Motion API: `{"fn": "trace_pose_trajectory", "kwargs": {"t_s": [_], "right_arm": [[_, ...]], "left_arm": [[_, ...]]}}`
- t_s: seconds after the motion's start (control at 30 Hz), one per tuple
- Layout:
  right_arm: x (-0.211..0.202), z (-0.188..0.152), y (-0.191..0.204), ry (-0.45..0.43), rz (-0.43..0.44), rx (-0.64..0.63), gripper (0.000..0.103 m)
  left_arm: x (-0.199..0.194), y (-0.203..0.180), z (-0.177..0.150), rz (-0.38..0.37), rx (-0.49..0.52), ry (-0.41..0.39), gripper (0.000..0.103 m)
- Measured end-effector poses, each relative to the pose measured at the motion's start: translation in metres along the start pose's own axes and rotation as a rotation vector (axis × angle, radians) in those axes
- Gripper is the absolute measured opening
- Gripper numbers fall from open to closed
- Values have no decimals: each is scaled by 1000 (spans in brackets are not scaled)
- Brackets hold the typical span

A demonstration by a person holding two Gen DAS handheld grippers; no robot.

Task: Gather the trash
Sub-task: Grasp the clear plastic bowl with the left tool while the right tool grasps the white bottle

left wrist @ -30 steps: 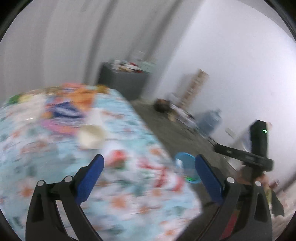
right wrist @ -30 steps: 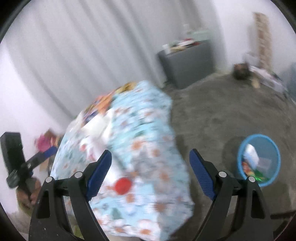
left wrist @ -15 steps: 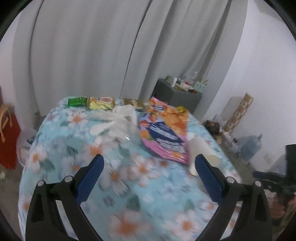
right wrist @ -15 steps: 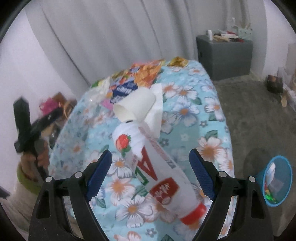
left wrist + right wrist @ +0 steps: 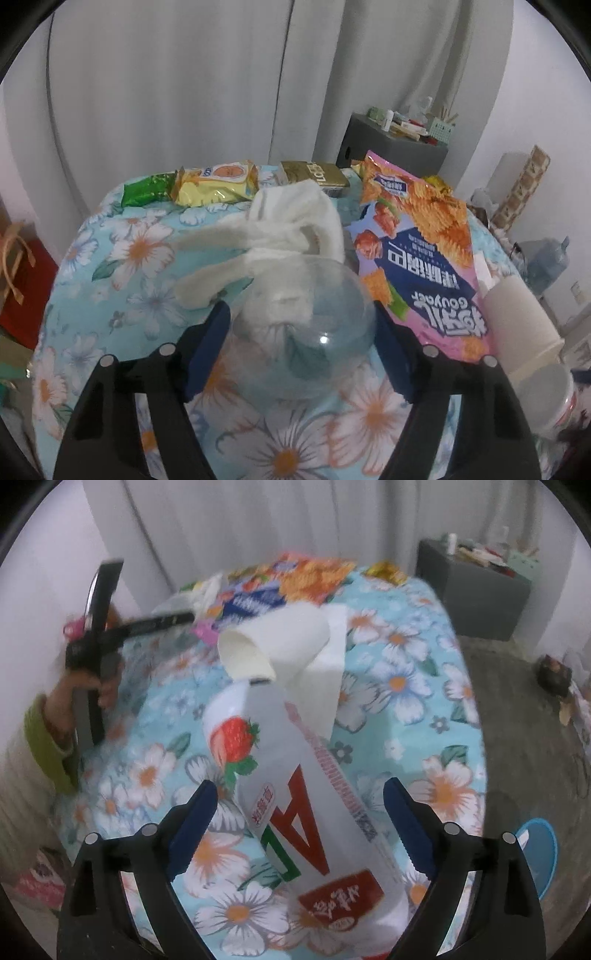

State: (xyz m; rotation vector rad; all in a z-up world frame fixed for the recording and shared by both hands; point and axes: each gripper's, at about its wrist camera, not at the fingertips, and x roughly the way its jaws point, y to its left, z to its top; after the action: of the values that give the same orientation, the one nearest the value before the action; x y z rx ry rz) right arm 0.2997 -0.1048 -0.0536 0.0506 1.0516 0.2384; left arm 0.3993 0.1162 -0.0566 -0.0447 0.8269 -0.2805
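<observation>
Landmark: floral table (image 5: pixel 122 254).
Left gripper (image 5: pixel 301 347): jaws just narrowed, straddled clear dome lid (image 5: pixel 301 328) — contact unclear.
Right gripper (image 5: pixel 299 827): open, astride white bottle (image 5: pixel 295 797) — long axis ran away from fingers, cap end nearest.

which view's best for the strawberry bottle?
Right wrist: the strawberry bottle lies full length on the tablecloth, label readable, between the open right gripper fingers. Left wrist catches only a blurred sliver at its right edge.

Bottle (image 5: pixel 295 812) cap end cut off by frame bottom; blue bin (image 5: pixel 541 856) half behind right tool arm; far snack packets (image 5: pixel 295 576) blurred; left tool (image 5: pixel 110 627) smeared.
</observation>
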Motion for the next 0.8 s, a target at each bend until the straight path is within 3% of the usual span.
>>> {"fn": "trace_pose_trajectory", "kwargs": {"t_s": [0.2,0.3,0.4,0.53,0.67,0.8], "right_arm": [[15,-2,-1,77,34,21,87],[5,-5,0,76,92,60,86],[0,-8,2,83,88,72,78],[-5,-12,4,90,85,88,78],[-8,-16,13,116,149,91,78],[-9,-21,27,134,160,71,78]], "left_arm": [[-8,-1,-4,0,3,-16,73],[-29,-4,-13,-16,5,-24,73],[-51,-9,-24,-43,-12,-31,73],[-81,-18,-45,-83,-28,-34,73],[-110,-25,-66,-122,-43,-50,73],[-125,-29,-83,-150,-59,-48,73]]}}
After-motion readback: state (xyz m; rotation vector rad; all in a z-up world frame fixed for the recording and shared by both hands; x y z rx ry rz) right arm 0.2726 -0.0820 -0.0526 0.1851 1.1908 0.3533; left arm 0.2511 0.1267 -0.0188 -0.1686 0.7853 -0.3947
